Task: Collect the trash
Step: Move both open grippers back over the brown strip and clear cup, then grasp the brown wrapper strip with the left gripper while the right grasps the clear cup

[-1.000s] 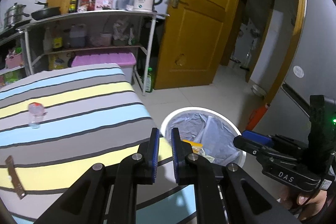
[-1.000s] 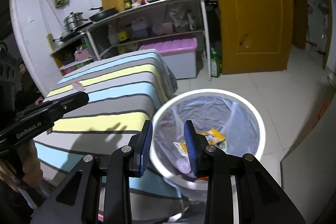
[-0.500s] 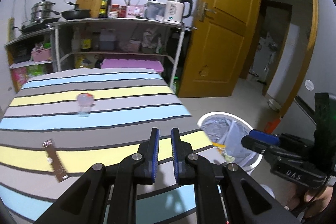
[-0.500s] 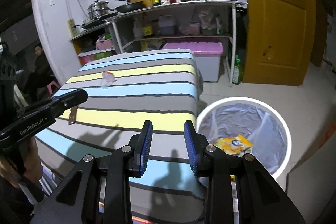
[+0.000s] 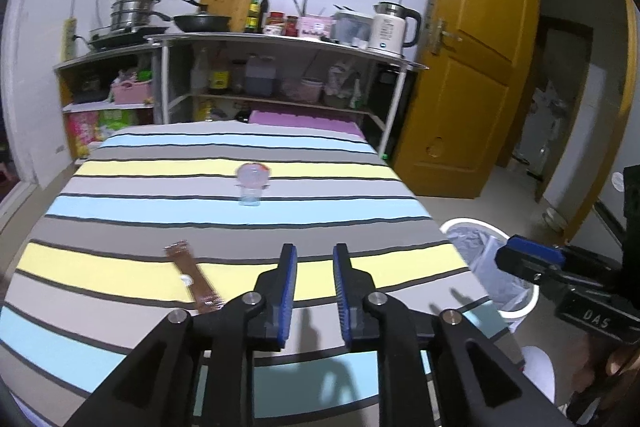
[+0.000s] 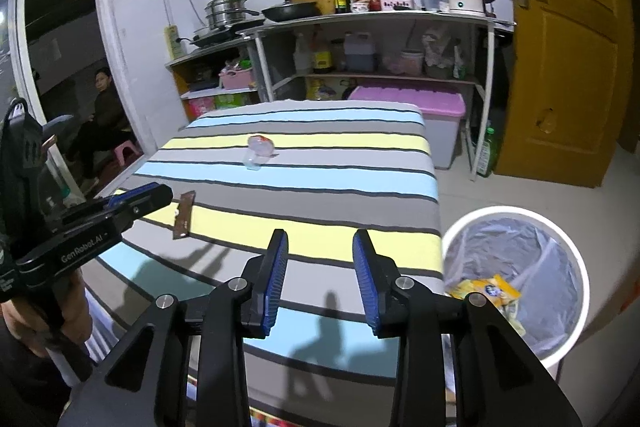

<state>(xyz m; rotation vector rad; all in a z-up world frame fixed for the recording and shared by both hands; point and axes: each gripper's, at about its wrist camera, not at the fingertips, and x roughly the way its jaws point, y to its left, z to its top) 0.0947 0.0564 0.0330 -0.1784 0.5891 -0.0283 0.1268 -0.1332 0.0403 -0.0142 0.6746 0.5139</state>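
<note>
Both tools hang over the near edge of the bench (image 5: 120,223), which is draped in a grey, yellow and pale-blue striped cloth, and neither holds anything. The left tool (image 5: 314,287) has its blue-padded jaws spread a little with only cloth showing between them; the right tool (image 6: 320,281) stands released too, jaws wider apart.

Two bits of rubbish lie on the cloth: a long, flat brown wrapper (image 5: 194,277) just ahead and to the left of the left tool, and a small clear crumpled plastic cup (image 5: 252,183) with a reddish rim, well beyond it near the middle of the bench. The white round bin (image 6: 516,283), lined with a thin grey bag and with a yellow packet (image 6: 486,291) inside, stands on the floor off the bench's right corner.

I'd judge this the reach for the next piece. The wrapper is the closer pick: the left tool needs to swing left, come down flat and pinch its thin edge, which may slip.
</note>
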